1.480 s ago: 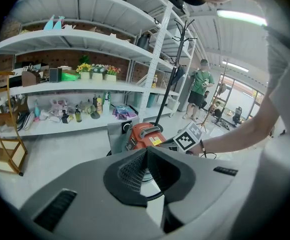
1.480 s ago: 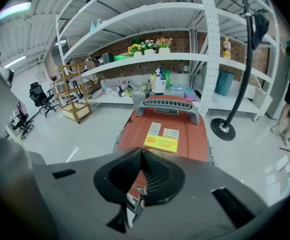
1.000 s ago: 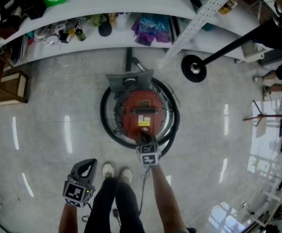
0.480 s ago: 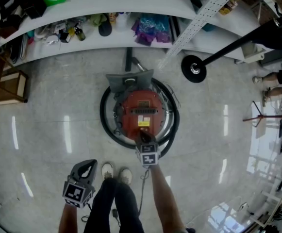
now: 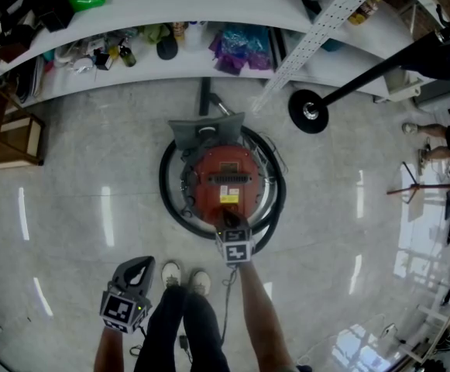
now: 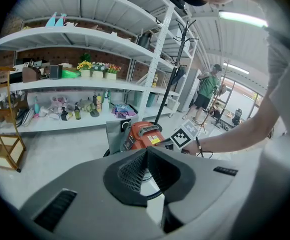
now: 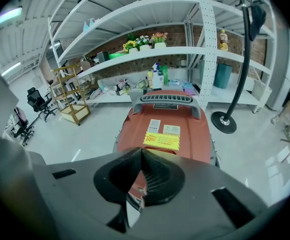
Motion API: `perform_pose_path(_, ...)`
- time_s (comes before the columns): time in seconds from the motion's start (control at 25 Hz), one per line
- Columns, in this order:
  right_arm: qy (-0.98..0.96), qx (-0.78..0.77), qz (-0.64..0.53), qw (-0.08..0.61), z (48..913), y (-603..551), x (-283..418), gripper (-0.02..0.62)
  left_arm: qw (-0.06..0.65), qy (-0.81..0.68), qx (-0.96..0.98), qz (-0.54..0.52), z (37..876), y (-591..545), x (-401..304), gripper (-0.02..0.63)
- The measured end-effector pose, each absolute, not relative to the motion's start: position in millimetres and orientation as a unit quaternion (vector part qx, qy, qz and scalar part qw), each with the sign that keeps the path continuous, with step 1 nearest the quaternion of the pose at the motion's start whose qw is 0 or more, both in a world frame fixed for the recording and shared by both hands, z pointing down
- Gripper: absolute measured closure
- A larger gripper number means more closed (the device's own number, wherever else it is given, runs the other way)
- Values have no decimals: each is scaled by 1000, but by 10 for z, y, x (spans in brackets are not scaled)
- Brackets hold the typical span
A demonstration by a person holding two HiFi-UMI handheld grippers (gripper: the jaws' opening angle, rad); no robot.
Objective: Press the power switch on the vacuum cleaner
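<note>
Closest in, at the foot of the head view: dark trouser legs and a pair of pale shoes (image 5: pixel 184 276) on the glossy grey floor (image 5: pixel 77 184). Just left of the legs, the left gripper (image 5: pixel 137 266), held low and clear of everything, jaws clenched tip to tip on nothing. Just ahead of the shoes, the right gripper (image 5: pixel 229 218) on an outstretched forearm, jaws likewise pressed together with nothing gripped, tips down at the near end of the vacuum cleaner (image 5: pixel 226 173). Power switch itself not to be made out, nor any contact with it. Round red body on the floor in front of the feet, yellow sticker (image 7: pixel 161 141) just beyond the jaw tips, grey handle (image 7: pixel 170 101) at the far end, black hose (image 5: pixel 165 196) coiled in a ring around it. Further off to the right, the round black base of a coat stand (image 5: pixel 310 109). Farthest, a long white shelf (image 5: pixel 186 67) with small bottles (image 5: pixel 124 53) and a purple bag (image 5: pixel 240 46), a wooden rack (image 5: pixel 12 134) by its left end.
</note>
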State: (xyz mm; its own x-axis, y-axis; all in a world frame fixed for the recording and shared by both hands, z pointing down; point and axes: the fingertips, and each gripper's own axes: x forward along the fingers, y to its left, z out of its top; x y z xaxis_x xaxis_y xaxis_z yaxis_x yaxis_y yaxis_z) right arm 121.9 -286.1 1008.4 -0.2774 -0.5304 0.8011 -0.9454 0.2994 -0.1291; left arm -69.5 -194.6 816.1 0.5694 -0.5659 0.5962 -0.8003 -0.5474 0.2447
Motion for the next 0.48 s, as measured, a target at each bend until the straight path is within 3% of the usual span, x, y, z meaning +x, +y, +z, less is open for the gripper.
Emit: perform_pose_path(0.48,-728,513,329,315,10082,-2872,1238,583,257,-400,850,227,8151,-1927,-670,598)
